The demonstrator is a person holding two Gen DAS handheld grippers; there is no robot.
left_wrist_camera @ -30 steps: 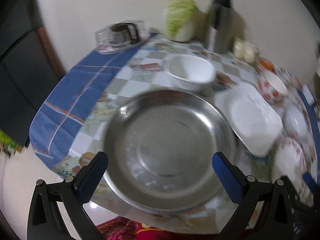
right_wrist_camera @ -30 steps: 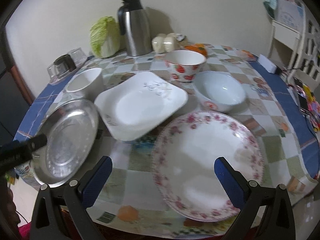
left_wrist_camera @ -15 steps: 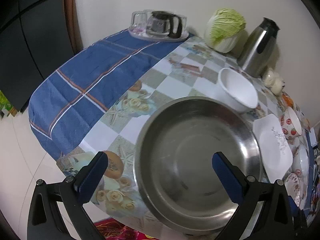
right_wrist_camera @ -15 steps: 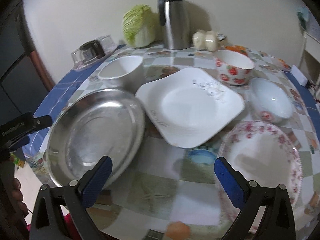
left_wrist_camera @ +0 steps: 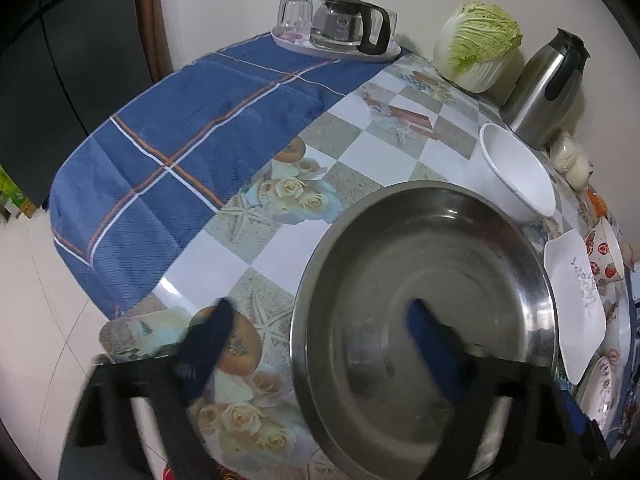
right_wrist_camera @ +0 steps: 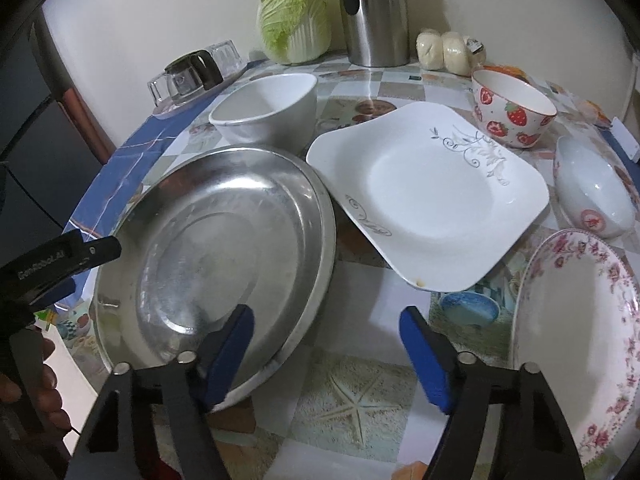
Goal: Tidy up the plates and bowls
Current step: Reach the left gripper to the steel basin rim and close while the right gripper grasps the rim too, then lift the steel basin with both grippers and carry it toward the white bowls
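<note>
Fingers (left_wrist_camera: 436, 356) astride steel pan (left_wrist_camera: 424, 280) rim

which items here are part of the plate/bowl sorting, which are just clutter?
Job:
steel plate
square plate
floral plate
white bowl
strawberry bowl
small bowl

Clutter:
cabbage
flask
glass pot
buns

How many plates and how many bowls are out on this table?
Plates: 3 - steel plate, square white plate, floral-rimmed plate.
Bowls: 3 - plain white bowl, strawberry bowl, white bowl with a red mark.
Total: 6
</note>
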